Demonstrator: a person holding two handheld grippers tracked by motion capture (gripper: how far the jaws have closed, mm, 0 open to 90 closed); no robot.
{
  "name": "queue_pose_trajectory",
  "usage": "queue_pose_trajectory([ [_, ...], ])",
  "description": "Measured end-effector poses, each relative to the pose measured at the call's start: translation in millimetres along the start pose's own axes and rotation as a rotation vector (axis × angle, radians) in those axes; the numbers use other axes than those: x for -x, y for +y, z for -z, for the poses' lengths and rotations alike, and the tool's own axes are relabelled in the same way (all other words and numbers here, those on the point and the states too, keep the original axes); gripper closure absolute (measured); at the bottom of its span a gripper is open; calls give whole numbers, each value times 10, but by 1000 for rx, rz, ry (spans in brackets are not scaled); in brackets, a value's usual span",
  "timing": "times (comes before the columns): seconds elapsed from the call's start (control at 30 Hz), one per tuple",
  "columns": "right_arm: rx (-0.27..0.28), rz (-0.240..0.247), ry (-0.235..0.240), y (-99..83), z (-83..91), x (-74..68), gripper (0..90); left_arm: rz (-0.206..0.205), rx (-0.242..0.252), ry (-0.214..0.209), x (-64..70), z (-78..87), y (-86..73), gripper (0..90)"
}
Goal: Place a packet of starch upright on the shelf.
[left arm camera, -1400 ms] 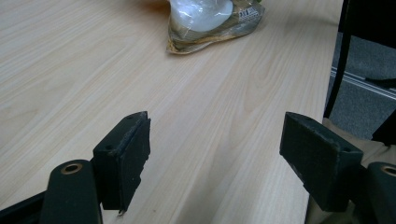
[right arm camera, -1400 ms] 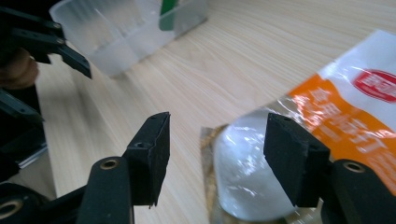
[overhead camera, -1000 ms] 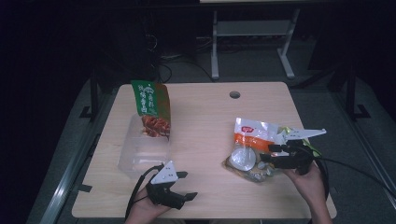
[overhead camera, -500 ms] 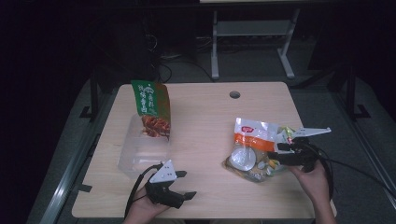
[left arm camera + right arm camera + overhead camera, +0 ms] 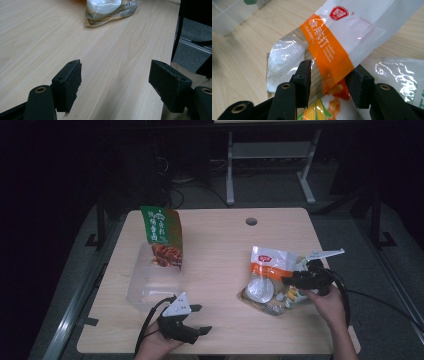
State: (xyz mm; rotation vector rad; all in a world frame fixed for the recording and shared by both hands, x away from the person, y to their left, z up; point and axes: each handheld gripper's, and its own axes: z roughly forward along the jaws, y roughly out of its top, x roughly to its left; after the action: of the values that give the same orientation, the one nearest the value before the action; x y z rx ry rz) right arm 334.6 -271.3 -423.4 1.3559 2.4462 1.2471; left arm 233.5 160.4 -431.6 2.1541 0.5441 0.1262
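Observation:
A white and orange bag [image 5: 270,262] lies at the right of the table, its clear lower end holding white powder. My right gripper [image 5: 289,281] comes at it from the right. In the right gripper view the jaws stand on either side of the bag [image 5: 329,47], and my right gripper [image 5: 328,85] is shut on its orange band. Under it lies a clear bag of corn and vegetables [image 5: 392,72]. Near the front edge, my left gripper [image 5: 202,319] is open and holds nothing. Its own view shows bare wood between the jaws of my left gripper [image 5: 115,85], with the bag [image 5: 107,10] farther off.
A green snack bag [image 5: 162,237] stands tilted in a clear plastic container [image 5: 150,285] at the table's left. A cable hole [image 5: 251,221] sits near the back edge. Bare wooden tabletop [image 5: 220,265] lies between the container and the bags.
My right hand and gripper have shifted slightly, right and then back left, staying at the bag. The left gripper has barely moved.

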Motion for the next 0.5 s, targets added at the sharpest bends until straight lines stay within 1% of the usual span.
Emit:
queue_pose_trajectory([
  [0.03, 2, -8, 6, 4, -12, 15, 559, 1, -2, -1, -10, 2, 2, 257],
  [0.07, 11, -29, 22, 9, -26, 30, 566, 2, 1, 0, -17, 0, 2, 257],
  [0.1, 19, -39, 39, 17, -43, 65, 583, 0, -1, 0, -19, -1, 5, 257],
  [0.17, 26, -50, 45, 38, -69, 86, 602, -2, 2, 0, -10, -1, 18, 256],
  [0.23, 33, -55, 52, 63, -105, 100, 634, -12, 3, 2, -9, 4, 26, 257],
  [0.3, 49, -68, 60, 70, -144, 114, 678, -15, 2, 3, -11, 6, 26, 256],
  [0.33, 51, -71, 50, 71, -159, 109, 715, -15, 1, 3, -16, 7, 26, 256],
  [0.43, 33, -50, 37, 85, -190, 51, 800, -3, 6, 1, -31, 5, 27, 257],
  [0.47, 36, -42, 45, 91, -194, 27, 829, -2, 6, 0, -32, 2, 28, 257],
  [0.5, 41, -34, 45, 96, -191, 14, 834, -7, 4, 1, -37, 0, 31, 256],
])
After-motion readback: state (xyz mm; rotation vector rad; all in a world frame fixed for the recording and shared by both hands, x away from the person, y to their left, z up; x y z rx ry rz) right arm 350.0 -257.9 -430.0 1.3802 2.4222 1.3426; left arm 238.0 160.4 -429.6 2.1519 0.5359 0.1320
